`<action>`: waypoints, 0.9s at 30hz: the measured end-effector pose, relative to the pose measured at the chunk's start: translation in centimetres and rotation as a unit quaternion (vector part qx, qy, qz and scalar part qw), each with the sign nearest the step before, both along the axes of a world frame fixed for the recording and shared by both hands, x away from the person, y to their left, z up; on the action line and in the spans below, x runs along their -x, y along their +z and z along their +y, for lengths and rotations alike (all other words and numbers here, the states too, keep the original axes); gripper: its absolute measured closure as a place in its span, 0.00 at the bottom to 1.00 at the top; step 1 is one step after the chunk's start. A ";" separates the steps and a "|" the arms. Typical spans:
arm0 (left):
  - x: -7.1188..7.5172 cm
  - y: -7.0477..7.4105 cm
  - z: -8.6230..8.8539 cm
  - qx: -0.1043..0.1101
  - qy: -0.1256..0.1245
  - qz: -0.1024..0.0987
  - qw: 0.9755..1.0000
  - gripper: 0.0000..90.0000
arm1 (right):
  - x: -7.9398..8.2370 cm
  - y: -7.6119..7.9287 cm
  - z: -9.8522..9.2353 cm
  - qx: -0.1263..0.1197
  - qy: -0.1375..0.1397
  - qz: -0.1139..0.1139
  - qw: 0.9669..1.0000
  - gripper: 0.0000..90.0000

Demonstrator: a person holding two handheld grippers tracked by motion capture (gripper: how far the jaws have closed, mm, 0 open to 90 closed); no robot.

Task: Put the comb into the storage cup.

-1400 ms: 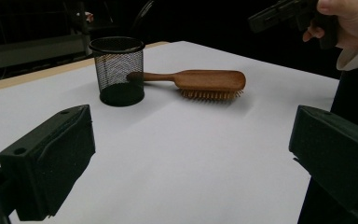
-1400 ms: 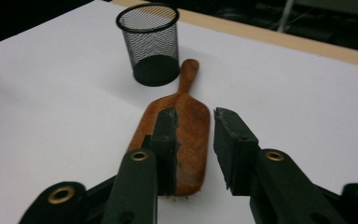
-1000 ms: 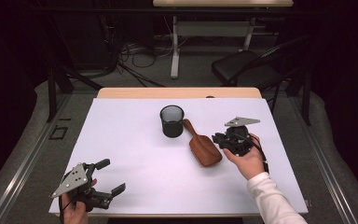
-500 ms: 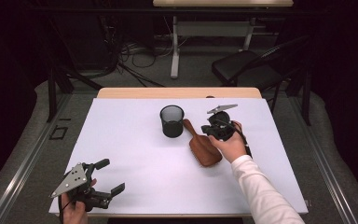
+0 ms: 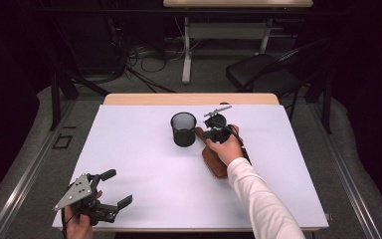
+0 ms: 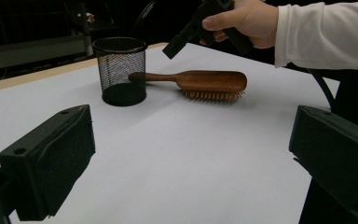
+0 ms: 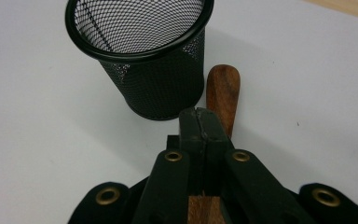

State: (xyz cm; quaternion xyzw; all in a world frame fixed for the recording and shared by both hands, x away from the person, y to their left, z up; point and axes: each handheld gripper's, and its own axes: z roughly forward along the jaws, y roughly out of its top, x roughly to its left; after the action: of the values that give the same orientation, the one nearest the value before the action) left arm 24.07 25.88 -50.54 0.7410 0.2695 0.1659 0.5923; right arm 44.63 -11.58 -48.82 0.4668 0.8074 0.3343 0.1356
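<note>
Your right gripper (image 5: pixel 214 128) has come in from the right side of the high view and now sits just above centre there, over the handle end of the brush (image 5: pixel 215 163). A second ago it hung out past the brush head, with bare table between it and the cup (image 5: pixel 183 129). On the way over the jaws were closing, and they are now clenched: in the right gripper view the two black tips (image 7: pixel 200 133) meet on one seam with nothing between them. They hover over the wooden handle (image 7: pixel 222 91), which points to the top of that frame, just right of the cup's (image 7: pixel 144 56) wall.

The brush itself has not shifted. It lies bristles down on the white table (image 5: pixel 129 149), handle toward the cup, in mid-frame of the left gripper view (image 6: pixel 200 83); there your right hand (image 6: pixel 242 21) hangs above it at the top.

Your left gripper (image 5: pixel 110 196) has stayed at the lower left of the high view, jaws spread and empty.

So the approach looks done but no grip is made. With the tips shut, you'd likely need to open them before taking the handle, and mind the cup beside it.
</note>
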 end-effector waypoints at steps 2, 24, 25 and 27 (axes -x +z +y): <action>0.0 0.0 0.0 0.000 -0.002 0.000 1.000 0.00 | -0.4 -0.3 0.2 0.001 -0.004 0.011 1.000 1.00; -0.1 0.0 0.1 -0.004 -0.001 0.004 1.000 0.00 | -1.5 -2.8 2.0 0.069 0.021 0.069 0.995 1.00; -0.1 0.0 0.1 -0.004 -0.001 0.003 1.000 0.00 | -1.5 -3.0 2.0 0.069 0.019 0.070 0.995 1.00; -0.1 0.0 0.1 -0.003 0.000 0.003 1.000 0.00 | -1.6 -3.2 1.9 0.080 0.022 0.076 0.994 1.00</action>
State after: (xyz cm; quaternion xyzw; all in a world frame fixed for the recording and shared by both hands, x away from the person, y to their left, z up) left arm 24.17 25.96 -50.57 0.7434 0.2701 0.1646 0.5893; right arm 46.25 -9.63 -52.00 0.4607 0.8497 0.2349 0.1030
